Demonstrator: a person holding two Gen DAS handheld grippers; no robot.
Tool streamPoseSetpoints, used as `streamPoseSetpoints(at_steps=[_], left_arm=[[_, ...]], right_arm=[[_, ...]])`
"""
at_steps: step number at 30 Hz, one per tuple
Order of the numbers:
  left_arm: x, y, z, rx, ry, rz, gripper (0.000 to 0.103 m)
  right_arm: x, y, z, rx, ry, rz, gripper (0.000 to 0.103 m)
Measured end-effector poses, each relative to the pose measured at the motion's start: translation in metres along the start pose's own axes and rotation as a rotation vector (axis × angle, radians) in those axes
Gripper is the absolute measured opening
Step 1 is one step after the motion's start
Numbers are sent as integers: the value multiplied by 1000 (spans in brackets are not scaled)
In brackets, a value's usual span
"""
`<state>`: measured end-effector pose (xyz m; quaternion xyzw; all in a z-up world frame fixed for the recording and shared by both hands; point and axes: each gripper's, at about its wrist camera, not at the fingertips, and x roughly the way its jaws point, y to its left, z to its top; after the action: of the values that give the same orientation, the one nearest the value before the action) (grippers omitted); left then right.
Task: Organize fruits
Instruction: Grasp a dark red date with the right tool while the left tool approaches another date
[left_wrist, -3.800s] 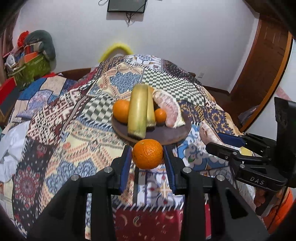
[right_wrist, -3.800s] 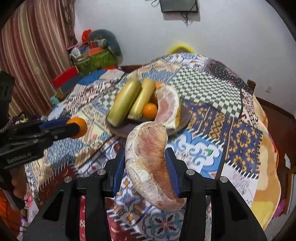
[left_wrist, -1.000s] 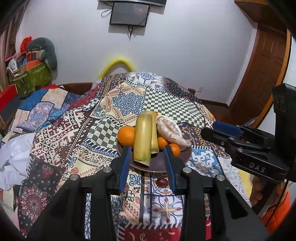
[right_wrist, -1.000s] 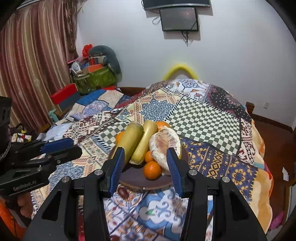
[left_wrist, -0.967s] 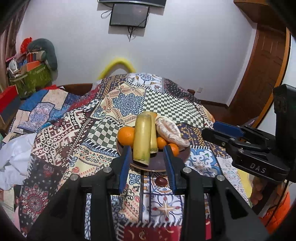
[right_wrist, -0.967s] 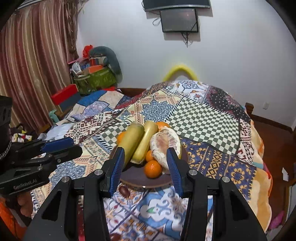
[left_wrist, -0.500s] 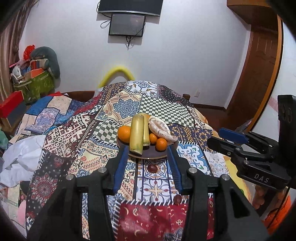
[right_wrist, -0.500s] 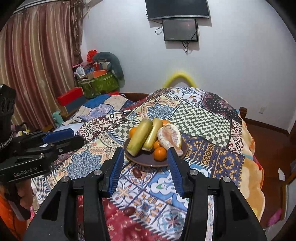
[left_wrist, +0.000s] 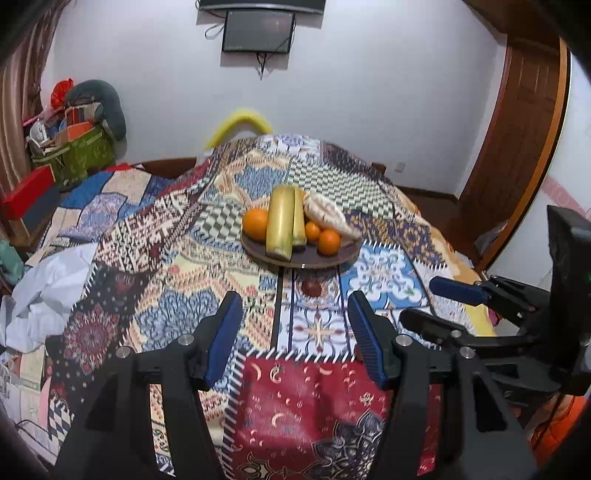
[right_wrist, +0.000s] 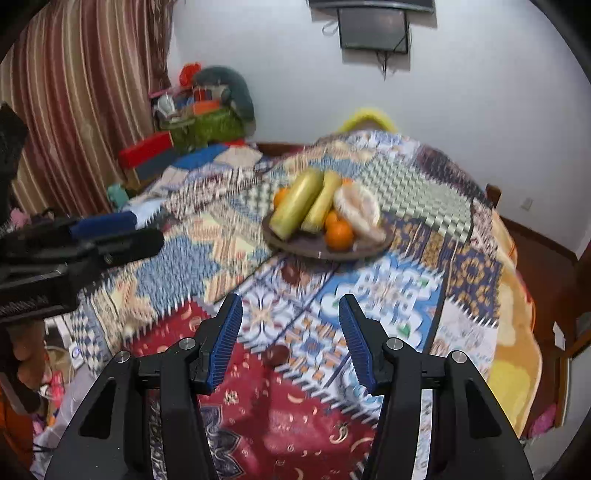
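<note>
- Left gripper (left_wrist: 295, 332) held above the near part of the patchwork cloth (left_wrist: 184, 266), blue-padded fingers (left_wrist: 225, 332) spread wide, nothing between them.
- Right gripper (right_wrist: 290, 332) likewise spread wide and empty, over the red and blue patches of the cloth; view somewhat motion-blurred.
- Both grippers well apart from the fruit.
- Dark round plate (left_wrist: 328, 260) set on the cloth near the middle of the table, beyond both grippers.
- On the plate: a large orange (left_wrist: 255, 224) at the left edge, two long yellow-green stalks (left_wrist: 280, 227) lying side by side just right of it, two smaller oranges (left_wrist: 328, 242) to their right, peeled pomelo segments (left_wrist: 327, 214) along the right side.
- Same pile in the right wrist view: stalks (right_wrist: 297, 203) at left, pomelo (right_wrist: 360, 208) at right, a small orange (right_wrist: 339, 234) at the front.
- Small dark red fruit (left_wrist: 311, 287) lying on the cloth just in front of the plate, off it.
- Another dark red fruit (right_wrist: 276, 355) on the cloth nearer, between the right gripper's fingers in view but below them.
- Wall screen (left_wrist: 258, 35) mounted on the white wall behind.
</note>
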<state>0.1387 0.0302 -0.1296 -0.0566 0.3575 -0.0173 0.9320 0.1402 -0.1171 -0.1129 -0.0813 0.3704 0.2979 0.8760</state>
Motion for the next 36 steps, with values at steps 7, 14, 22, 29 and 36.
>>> streamPoseSetpoints(at_steps=[7,14,22,29,36], left_arm=[[19,9,-19,-34,66,-4,59],[34,15,-32,-48,113,-1,59],[53,18,-37,-70,156,-10,59],[67,9,-29,-45,170,-19,59],[89,-5,-14,-22,171,-34,59]], right_arm=[[35,6,-26,2,114,25,51],[56,4,-36,30,178,73,43],[61,5,-40,18,184,90,21],[54,-8,-32,37,144,72,21],[40,-40,-19,79,81,23,21]])
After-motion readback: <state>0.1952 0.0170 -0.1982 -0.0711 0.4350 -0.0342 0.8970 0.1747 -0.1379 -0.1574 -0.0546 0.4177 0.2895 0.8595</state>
